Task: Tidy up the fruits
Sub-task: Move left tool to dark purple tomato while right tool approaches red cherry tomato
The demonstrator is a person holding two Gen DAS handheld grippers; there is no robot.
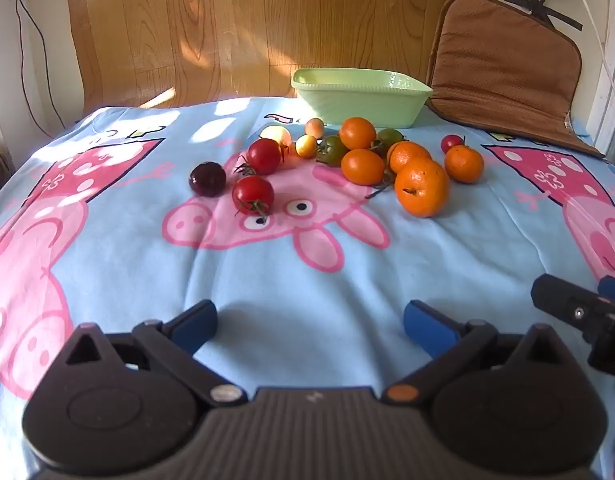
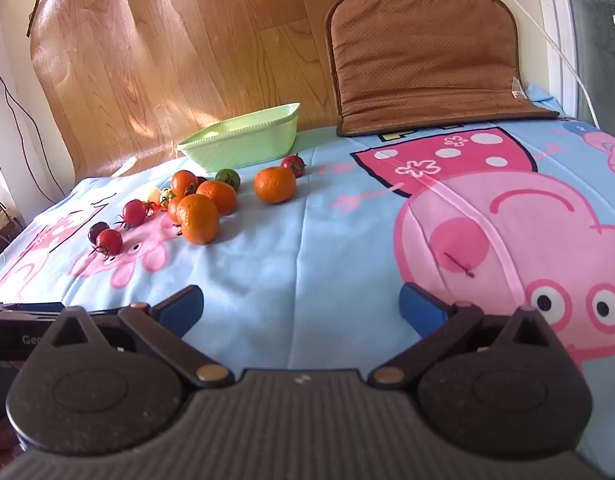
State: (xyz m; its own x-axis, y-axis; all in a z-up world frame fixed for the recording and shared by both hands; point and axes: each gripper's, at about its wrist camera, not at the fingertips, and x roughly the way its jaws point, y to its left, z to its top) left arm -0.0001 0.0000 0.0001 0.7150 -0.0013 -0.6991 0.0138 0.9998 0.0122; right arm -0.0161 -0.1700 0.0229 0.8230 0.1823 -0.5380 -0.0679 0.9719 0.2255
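Several fruits lie loose on the cartoon-print cloth: orange mandarins (image 1: pixel 421 188) (image 2: pixel 198 219), red tomatoes (image 1: pixel 253 195) (image 2: pixel 109 241), a dark plum-coloured tomato (image 1: pixel 207 179), green tomatoes (image 1: pixel 332 150) (image 2: pixel 228 179) and small yellow ones (image 1: pixel 306 146). One mandarin (image 2: pixel 275 184) and a small red tomato (image 2: pixel 293 165) sit apart to the right. A pale green bowl (image 1: pixel 387 106) (image 2: pixel 243 148) stands behind them, nothing visible inside. My left gripper (image 1: pixel 309 326) is open, well short of the fruit, with nothing between its fingers. My right gripper (image 2: pixel 301 310) is open too, over bare cloth to the right of the pile.
A brown cushion (image 1: pixel 507 68) (image 2: pixel 427 64) leans on the wall at the back right. Wood-grain sheet (image 1: pixel 247 28) covers the wall behind the bowl. The right gripper's tip (image 1: pixel 579 312) shows at the left view's right edge. Cables hang at both sides.
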